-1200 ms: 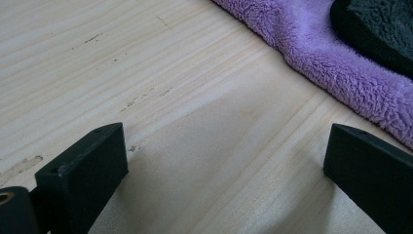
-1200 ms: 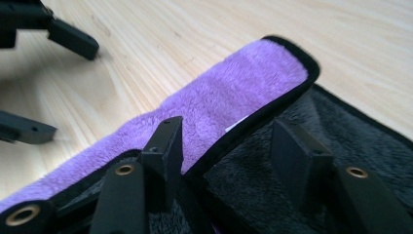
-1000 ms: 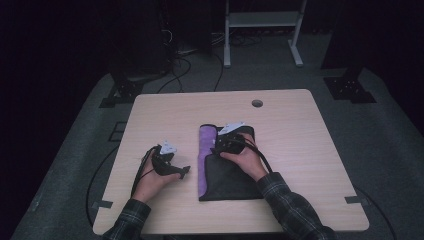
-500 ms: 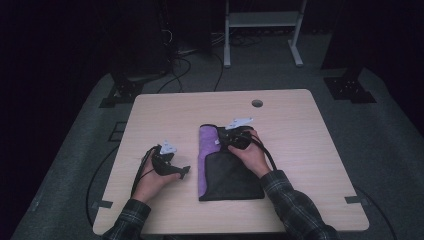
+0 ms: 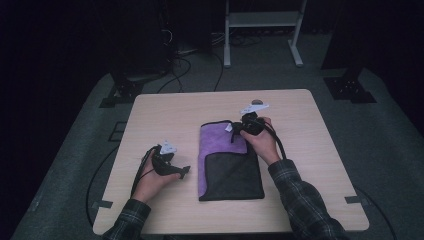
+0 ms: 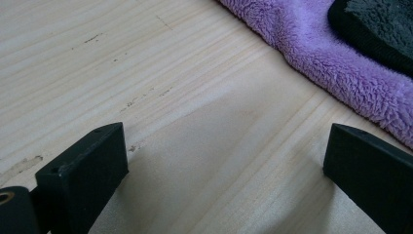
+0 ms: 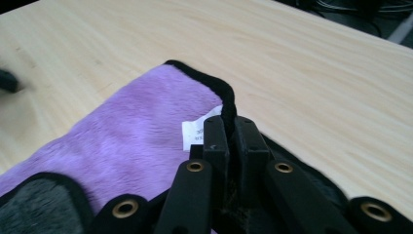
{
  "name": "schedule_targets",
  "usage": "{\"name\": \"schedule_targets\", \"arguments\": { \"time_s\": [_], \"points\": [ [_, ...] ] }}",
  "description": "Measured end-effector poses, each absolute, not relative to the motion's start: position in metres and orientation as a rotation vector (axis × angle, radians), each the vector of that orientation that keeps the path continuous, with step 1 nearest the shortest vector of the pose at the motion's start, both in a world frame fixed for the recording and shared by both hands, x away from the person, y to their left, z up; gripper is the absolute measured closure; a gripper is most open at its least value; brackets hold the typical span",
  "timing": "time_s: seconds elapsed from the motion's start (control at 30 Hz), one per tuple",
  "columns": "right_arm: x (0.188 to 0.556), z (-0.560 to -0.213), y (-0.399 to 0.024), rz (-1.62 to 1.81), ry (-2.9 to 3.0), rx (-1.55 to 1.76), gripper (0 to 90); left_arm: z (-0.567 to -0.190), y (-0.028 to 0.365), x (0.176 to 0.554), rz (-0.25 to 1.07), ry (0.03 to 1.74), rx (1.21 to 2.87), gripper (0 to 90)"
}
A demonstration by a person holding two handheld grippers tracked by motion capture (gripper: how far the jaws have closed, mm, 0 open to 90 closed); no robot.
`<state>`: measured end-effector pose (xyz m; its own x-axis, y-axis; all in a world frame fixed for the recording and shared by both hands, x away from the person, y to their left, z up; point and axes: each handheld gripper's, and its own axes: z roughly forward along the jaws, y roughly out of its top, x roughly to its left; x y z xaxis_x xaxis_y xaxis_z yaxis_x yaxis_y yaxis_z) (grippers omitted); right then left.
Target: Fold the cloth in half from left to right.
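Two grippers were out over the wooden table, and between them lay a folded towel, purple on one face and dark grey on the other, near the middle of the top. The right gripper had just closed its jaws and was clenched on the towel's far black-bound edge beside a small white label. The left gripper rested low on bare wood just beside the towel's purple edge, jaws spread wide with nothing between them. The cloth looked soft, light and limp; I judged it would sag and drag rather than slide, so a hemmed corner seemed the sound place to pinch. Around the table the room was dark, with cables across grey flooring and a white stand behind.
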<state>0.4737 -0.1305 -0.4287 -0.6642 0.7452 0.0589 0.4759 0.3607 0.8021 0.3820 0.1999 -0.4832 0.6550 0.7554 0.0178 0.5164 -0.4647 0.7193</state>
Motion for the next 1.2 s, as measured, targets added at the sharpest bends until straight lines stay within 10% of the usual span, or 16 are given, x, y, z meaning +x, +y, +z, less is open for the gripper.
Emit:
{"name": "schedule_targets", "arguments": {
  "time_s": [1.2],
  "points": [
    [0.504,-0.44,-0.196,1.075,2.232,1.247,64.5,-0.483,0.2,0.382,0.439,0.977,2.168,1.3]
  ]
}}
